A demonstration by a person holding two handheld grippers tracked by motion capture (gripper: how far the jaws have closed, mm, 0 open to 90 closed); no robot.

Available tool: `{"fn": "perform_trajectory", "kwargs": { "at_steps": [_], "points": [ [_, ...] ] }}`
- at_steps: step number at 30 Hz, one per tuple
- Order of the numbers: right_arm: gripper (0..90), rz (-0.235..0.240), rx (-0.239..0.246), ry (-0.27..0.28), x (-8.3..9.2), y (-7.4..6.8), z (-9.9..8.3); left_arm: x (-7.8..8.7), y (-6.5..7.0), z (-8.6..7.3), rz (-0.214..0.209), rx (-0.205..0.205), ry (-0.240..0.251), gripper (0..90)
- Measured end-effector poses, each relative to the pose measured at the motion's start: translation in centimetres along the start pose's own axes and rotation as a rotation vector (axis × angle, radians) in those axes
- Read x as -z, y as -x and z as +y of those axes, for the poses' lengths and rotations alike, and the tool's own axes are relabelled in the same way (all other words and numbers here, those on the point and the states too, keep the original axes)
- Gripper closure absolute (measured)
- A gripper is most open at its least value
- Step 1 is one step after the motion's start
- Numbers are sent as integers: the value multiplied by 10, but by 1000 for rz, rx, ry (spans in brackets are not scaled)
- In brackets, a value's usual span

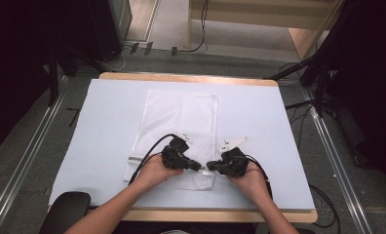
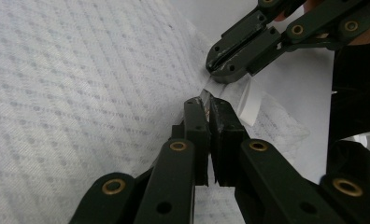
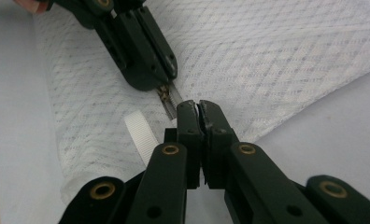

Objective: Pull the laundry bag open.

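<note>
Figure: a white mesh laundry bag (image 1: 179, 131) is shown flat on a pale blue table sheet (image 1: 259, 126), at its middle; the zipper runs along the bag's near edge.

Left gripper (image 1: 199, 166): the jaws are closed on the metal zipper pull (image 3: 166, 94), just left of the bag's near right corner.

Right gripper (image 1: 209, 167): the jaws are pressed together on the bag's edge beside a white ribbon loop (image 3: 141, 134), tip to tip with the left gripper.

Step in hand: judged to be the start of unzipping, the pull being held by one gripper and the bag end anchored by the other.

Good practice: the anchor is best kept still and low to the table; the pull is best drawn leftward along the zipper line, level, so that mesh is not lifted or bunched. A slipped pull is the likely fault.

Count: one bag, one zipper pull, one ribbon loop, two grippers, two hands.
</note>
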State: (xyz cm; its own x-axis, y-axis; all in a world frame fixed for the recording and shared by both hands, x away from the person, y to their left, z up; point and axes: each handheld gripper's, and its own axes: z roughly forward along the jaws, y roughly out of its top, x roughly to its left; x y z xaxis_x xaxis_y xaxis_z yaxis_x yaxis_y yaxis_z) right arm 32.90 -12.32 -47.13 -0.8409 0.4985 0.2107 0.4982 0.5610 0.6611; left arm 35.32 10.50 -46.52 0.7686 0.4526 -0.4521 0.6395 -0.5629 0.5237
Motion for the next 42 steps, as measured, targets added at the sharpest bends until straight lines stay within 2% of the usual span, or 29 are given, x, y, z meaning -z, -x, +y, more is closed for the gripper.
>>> {"fn": "perform_trajectory", "kwargs": {
  "at_steps": [8,21,29,37,42],
  "points": [
    [895,9,9,-2,0,2,1,15,-9,-5,2,30,-3,881],
    [895,30,2,-24,-1,5,4,46,-25,-23,16,81,1,880],
    [895,46,6,-21,-1,7,4,66,-30,-34,28,104,18,879],
    [894,48,1,-21,-1,7,4,81,-37,-44,35,132,17,879],
    [895,49,1,-30,-1,7,5,88,-40,-52,56,148,10,879]
  ]
}}
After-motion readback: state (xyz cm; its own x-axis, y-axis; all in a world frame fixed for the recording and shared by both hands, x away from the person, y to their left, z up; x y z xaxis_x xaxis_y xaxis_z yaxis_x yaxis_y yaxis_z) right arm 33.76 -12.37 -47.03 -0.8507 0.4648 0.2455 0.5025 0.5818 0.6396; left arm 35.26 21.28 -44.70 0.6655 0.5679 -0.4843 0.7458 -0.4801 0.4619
